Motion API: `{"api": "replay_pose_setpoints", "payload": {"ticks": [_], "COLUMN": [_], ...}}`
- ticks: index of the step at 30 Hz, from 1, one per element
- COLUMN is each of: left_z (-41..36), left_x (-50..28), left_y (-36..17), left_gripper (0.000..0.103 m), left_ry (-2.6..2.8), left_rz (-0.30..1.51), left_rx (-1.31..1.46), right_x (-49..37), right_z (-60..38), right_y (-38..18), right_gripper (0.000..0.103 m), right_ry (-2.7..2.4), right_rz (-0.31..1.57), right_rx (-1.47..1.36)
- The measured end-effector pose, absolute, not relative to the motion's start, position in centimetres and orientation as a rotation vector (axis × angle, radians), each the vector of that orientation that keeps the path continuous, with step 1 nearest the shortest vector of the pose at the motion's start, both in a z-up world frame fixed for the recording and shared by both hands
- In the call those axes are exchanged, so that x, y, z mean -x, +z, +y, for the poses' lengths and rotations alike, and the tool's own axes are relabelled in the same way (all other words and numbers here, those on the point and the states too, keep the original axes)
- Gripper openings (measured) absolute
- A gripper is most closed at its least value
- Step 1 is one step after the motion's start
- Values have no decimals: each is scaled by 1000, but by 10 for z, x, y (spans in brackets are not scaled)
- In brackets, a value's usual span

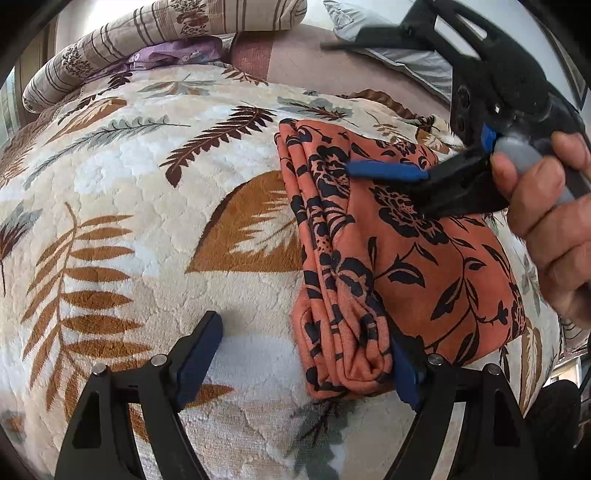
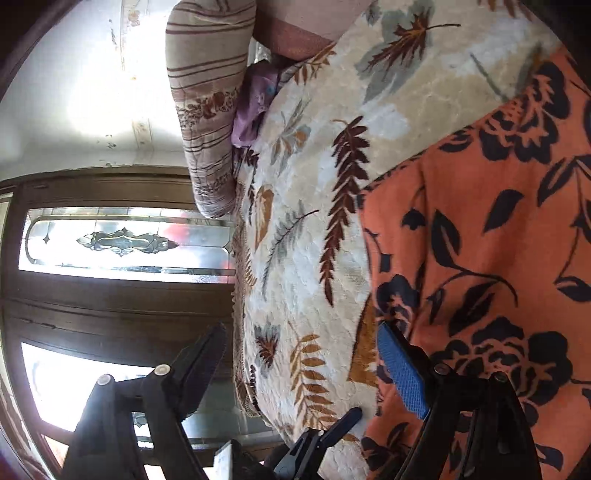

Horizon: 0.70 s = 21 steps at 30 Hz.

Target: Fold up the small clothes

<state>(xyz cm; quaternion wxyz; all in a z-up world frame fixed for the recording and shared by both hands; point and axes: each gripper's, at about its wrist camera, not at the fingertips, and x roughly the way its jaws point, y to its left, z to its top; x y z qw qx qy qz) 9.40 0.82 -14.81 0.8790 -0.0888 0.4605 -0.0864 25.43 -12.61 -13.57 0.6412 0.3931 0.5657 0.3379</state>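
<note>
An orange garment with a black flower print (image 1: pixel 406 258) lies folded in a thick bundle on a cream blanket with leaf print (image 1: pixel 147 206). My left gripper (image 1: pixel 306 354) is open; its right finger (image 1: pixel 406 373) touches the bundle's near end, its left finger (image 1: pixel 199 354) rests over bare blanket. My right gripper (image 1: pixel 388 192) is open over the garment's top, held by a hand (image 1: pixel 550 218). In the right wrist view the garment (image 2: pixel 498 240) fills the right side. The right gripper (image 2: pixel 303 365) is open there, one blue pad (image 2: pixel 402 369) against the cloth.
A striped rolled quilt (image 1: pixel 155 33) and a purple cloth (image 1: pixel 173 55) lie at the far edge of the bed. A grey pillow (image 1: pixel 399 55) sits at the back right. A wooden door with glass panes (image 2: pixel 122 243) stands beyond the bed's edge.
</note>
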Motion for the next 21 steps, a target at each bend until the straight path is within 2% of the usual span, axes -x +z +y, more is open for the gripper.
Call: {"api": "replay_pose_setpoints", "payload": {"ticks": [2, 8, 11, 12, 14, 15, 19, 21], "left_z": [8, 24, 20, 17, 14, 12, 7, 6], "left_x": [-94, -80, -79, -80, -78, -74, -56, -46], "left_y": [-147, -126, -129, -132, -130, -124, -96, -86], "left_gripper": [84, 83, 83, 84, 83, 83, 83, 83], "left_ry": [-178, -128, -96, -85, -66, -54, -33, -21], "left_rz": [962, 947, 983, 1003, 1025, 1016, 962, 952], "left_rx": [189, 273, 248, 241, 234, 222, 166, 162], "right_x": [-248, -175, -132, -123, -115, -109, -82, -79], "right_z": [-131, -173, -223, -239, -255, -261, -264, -273], "right_y": [-149, -92, -112, -131, -158, -152, -94, -90], "right_gripper": [85, 87, 89, 92, 85, 88, 88, 88], "right_ry": [720, 865, 769, 674, 622, 624, 702, 677], "right_rz": [1320, 1106, 1042, 1074, 1130, 1097, 911, 881], "right_rx": [-898, -903, -977, -987, -1022, -1035, -898, -882]}}
